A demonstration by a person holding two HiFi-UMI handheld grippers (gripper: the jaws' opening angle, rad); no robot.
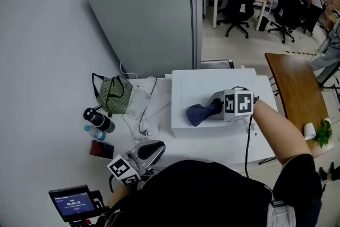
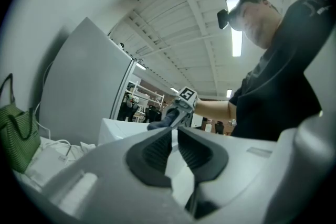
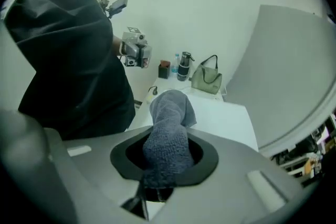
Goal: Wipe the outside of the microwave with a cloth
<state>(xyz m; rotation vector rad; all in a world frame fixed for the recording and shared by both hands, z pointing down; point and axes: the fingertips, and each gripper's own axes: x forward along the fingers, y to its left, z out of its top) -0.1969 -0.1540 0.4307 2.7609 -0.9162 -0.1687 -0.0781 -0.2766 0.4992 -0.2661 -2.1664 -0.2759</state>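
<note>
While the right hand-held gripper (image 1: 213, 109) holds the cloth (image 1: 201, 113) on the microwave (image 1: 212, 82), the left hand-held gripper (image 1: 151, 150) idles.

The right one's jaws are clamped on the blue-grey cloth, whose bunched free end lies just ahead of them on the microwave's white top directly beneath. The left one hangs low by the person's body, jaws almost together with nothing between them and the microwave ahead. Only one end of the cloth is pinched, so a hard drag may tug it loose or fold it away, letting the jaw tips scrape the casing. Nothing braces the microwave, so a strong push could slide it along the worktop (image 1: 191, 149) toward the cables (image 1: 143, 109) and green bag (image 1: 112, 94) farther ahead.
</note>
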